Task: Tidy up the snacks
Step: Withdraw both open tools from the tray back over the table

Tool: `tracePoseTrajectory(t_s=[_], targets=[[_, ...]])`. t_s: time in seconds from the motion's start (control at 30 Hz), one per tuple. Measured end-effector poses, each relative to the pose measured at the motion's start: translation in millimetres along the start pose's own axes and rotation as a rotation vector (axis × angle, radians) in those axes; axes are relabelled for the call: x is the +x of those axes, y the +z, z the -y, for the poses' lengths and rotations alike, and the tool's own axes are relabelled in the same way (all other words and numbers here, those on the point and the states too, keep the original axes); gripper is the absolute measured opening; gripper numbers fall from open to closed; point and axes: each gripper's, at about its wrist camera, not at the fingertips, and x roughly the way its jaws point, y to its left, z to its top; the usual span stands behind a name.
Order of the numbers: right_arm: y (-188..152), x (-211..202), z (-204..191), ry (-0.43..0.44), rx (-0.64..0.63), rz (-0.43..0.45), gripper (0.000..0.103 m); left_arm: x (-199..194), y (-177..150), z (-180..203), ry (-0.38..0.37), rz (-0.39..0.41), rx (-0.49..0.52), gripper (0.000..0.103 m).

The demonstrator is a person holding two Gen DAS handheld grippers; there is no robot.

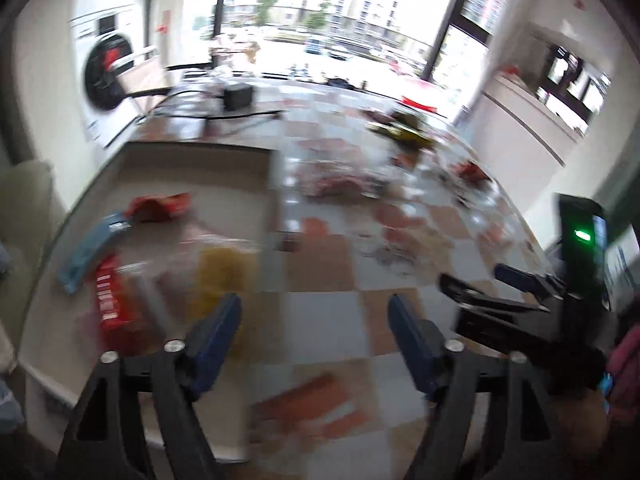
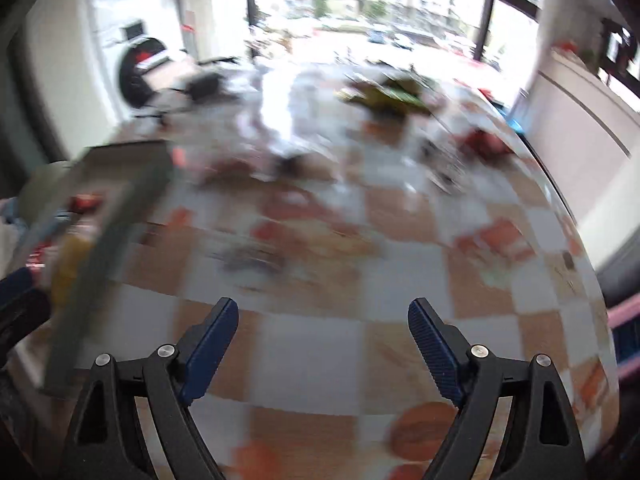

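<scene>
A shallow cardboard box point(image 1: 200, 150) lies at the table's left, holding a red-orange packet point(image 1: 160, 206), a blue packet point(image 1: 94, 248), a red packet point(image 1: 110, 304) and a yellow packet point(image 1: 222, 280). My left gripper point(image 1: 316, 316) hovers open at the box's right edge, nothing between its jaws. The right gripper point(image 1: 476, 284) shows at the right of this view. In the right wrist view my right gripper point(image 2: 324, 320) stands open over bare checkered cloth, and the box point(image 2: 116, 208) is at the left. More snacks point(image 1: 344, 184) lie blurred mid-table, with a green-yellow pile point(image 2: 384, 96) farther back.
The table carries an orange-and-white checkered cloth point(image 2: 320, 340). A black adapter with cables point(image 1: 238, 96) sits at the far left of the table. A washing machine point(image 1: 106, 68) stands behind on the left, a white counter point(image 1: 532, 120) on the right, and windows lie beyond.
</scene>
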Motion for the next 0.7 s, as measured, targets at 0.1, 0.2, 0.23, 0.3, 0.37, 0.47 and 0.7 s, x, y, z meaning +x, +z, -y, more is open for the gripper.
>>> tracePoseTrajectory(t_s=[0.1,0.2,0.23,0.3,0.37,0.47,0.7], targets=[[0.2,23.7,21.4,-0.004,0.049,-0.055,0.088,24.8,7.8,37.5,0.016,-0.007,0.086,0.081],[2.7,38.2,29.4,-0.012,0.051,-0.076,0.103,53.8,15.6,48.0,0.047,-0.041,0.11,0.081],[3.9,39.4,29.5,-0.009,0.048,-0.066,0.103,61.7,17.2,46.4,0.054,-0.051,0.099,0.081],[6.8,42.1,29.4,0.002,0.016,-0.051,0.103,72.6,17.6,38.9,0.062,-0.063,0.072,0.081],[9.6,45.1,31.2,0.011,0.002,-0.043,0.103,85.7,15.7,30.8,0.086,-0.084,0.051,0.081],[8.3,46.1,31.5,0.008,0.022,0.001,0.103,104.5,13.1,30.5,0.158,-0.105,0.079,0.083],[9.1,48.0,36.6,0.005,0.022,0.002,0.103,111.7,15.7,32.1,0.158,-0.107,0.107,0.093]])
